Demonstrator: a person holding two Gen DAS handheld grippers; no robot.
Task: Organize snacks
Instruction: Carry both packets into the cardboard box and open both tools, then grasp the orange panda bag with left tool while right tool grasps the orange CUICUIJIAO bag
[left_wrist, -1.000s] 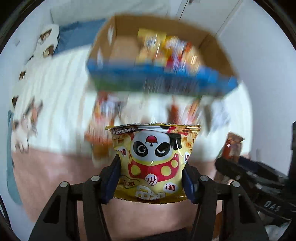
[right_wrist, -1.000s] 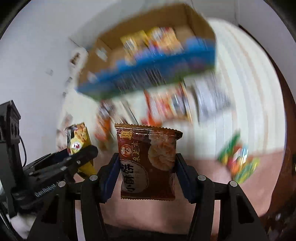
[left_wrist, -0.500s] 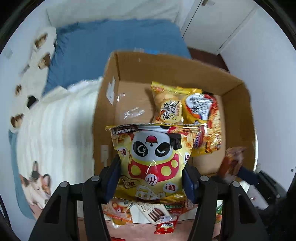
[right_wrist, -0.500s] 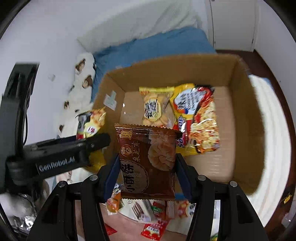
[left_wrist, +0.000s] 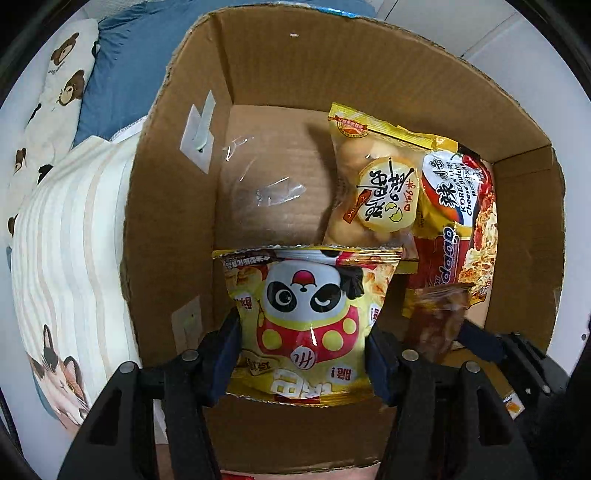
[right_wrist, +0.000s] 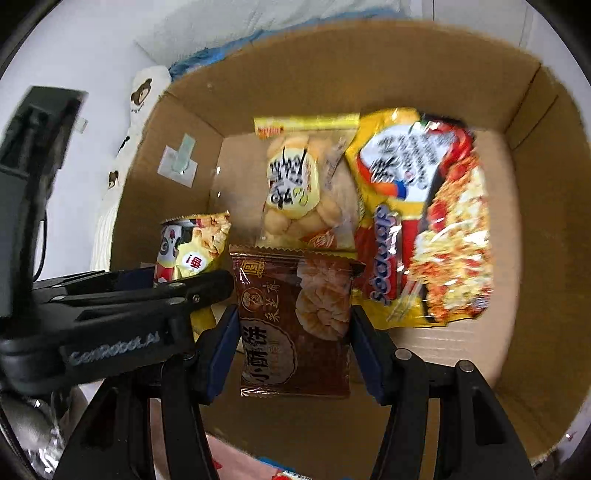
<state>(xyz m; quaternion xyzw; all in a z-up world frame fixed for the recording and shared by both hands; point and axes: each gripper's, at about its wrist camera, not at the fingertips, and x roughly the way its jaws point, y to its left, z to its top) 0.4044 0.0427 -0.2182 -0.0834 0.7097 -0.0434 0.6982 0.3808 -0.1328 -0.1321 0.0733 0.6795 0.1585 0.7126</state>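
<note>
two snack bags already lie in the cardboard box (left_wrist: 369, 66): a yellow cookie bag (left_wrist: 373, 184) in the middle and a noodle bag (left_wrist: 465, 221) touching it on the right. the left gripper (left_wrist: 303, 354) pinches a panda snack bag (left_wrist: 303, 325) over the bare left part of the box floor. the right gripper (right_wrist: 293, 343) pinches a brown cookie bag (right_wrist: 293, 325) just above the box, near the front. these two bags are not yet let go. i think a few more snacks wait outside the box, by its front edge.
</note>
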